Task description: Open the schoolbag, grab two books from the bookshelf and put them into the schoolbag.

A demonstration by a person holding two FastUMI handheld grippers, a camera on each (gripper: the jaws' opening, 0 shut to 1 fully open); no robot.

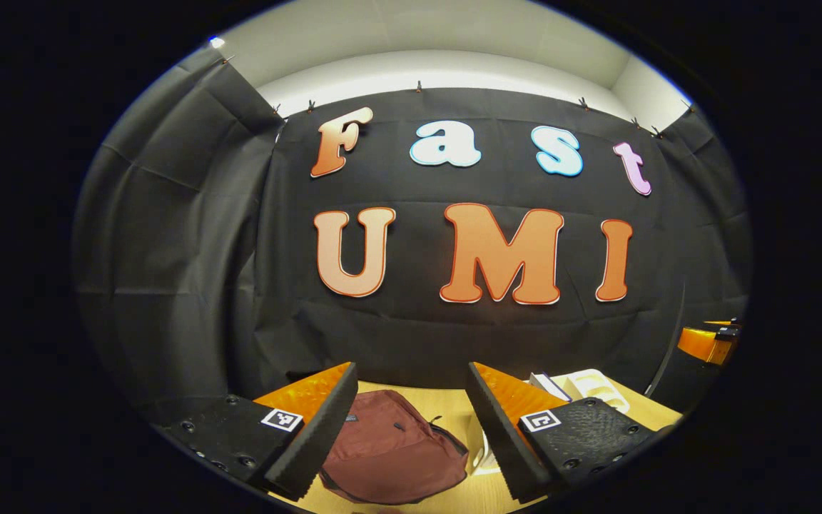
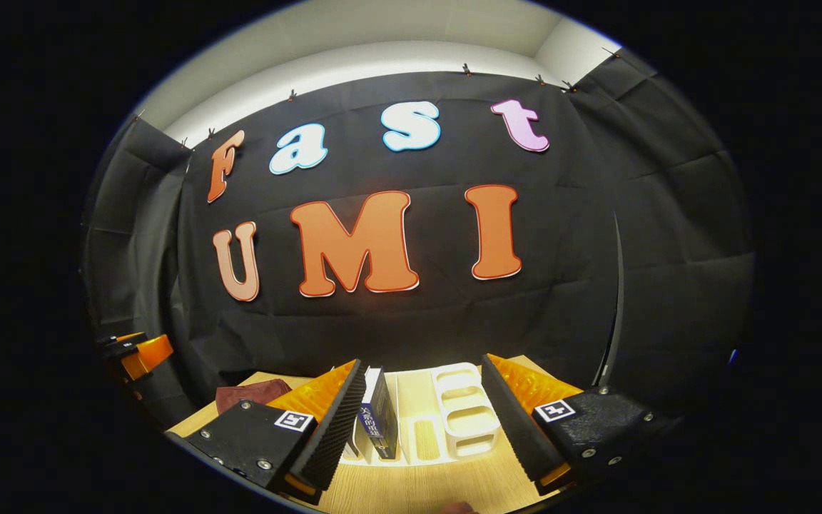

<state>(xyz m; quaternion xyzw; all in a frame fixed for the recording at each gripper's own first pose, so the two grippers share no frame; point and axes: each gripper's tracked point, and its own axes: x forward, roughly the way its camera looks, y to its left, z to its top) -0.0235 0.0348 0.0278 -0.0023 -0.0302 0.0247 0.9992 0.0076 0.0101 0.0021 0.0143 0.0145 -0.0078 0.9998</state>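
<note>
We are holding the left gripper (image 1: pixel 411 421) above the counter (image 1: pixel 639 407) with its jaws standing wide and gripping nothing, and between them the dark red schoolbag (image 1: pixel 393 450) is lying flat on the wood, its zip looking closed. We are hovering the right gripper (image 2: pixel 422 421) with its jaws wide and empty too, pointing at the white bookshelf (image 2: pixel 464 410), where a dark book (image 2: pixel 379 421) is standing upright at the left end. The schoolbag (image 2: pixel 250 392) is sitting well left of the shelf.
</note>
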